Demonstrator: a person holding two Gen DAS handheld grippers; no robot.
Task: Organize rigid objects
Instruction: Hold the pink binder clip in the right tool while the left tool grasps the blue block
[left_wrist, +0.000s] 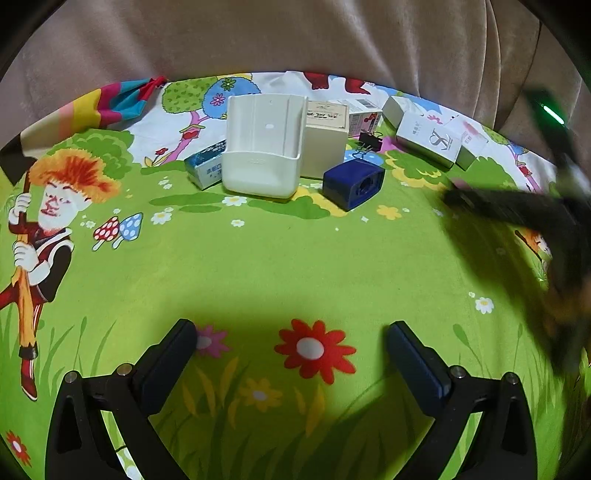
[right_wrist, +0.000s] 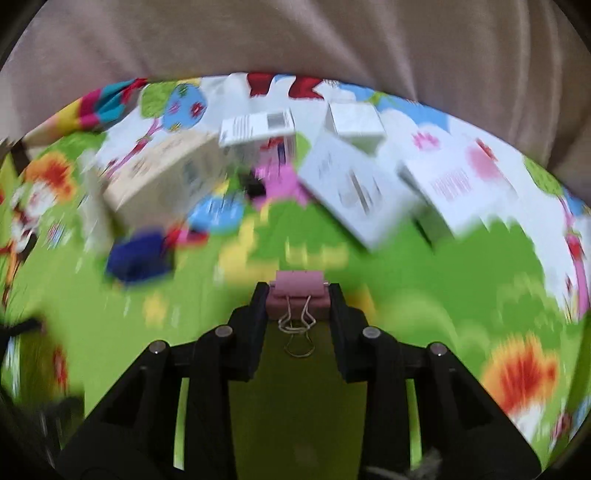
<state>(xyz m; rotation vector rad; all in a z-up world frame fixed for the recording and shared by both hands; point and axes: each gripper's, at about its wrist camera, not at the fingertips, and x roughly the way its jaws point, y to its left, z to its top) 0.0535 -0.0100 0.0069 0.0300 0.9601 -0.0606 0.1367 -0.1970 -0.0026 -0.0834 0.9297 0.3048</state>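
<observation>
My right gripper (right_wrist: 298, 291) is shut on a pink binder clip (right_wrist: 298, 291) and holds it above the green cartoon cloth; that view is blurred by motion. My left gripper (left_wrist: 291, 332) is open and empty, low over the cloth. Ahead of it stand a cream plastic holder (left_wrist: 264, 147), a dark blue sharpener-like box (left_wrist: 352, 182), a black binder clip (left_wrist: 369, 142), a small blue-white box (left_wrist: 205, 166) and a beige carton (left_wrist: 325, 142). The right gripper shows as a dark blur at the right of the left wrist view (left_wrist: 517, 210).
Several white cartons (left_wrist: 428, 142) lie at the back right, also blurred in the right wrist view (right_wrist: 354, 184). A brown sofa back (left_wrist: 295, 37) rises behind the cloth. The cloth's bunched edge (left_wrist: 122, 99) lies at the back left.
</observation>
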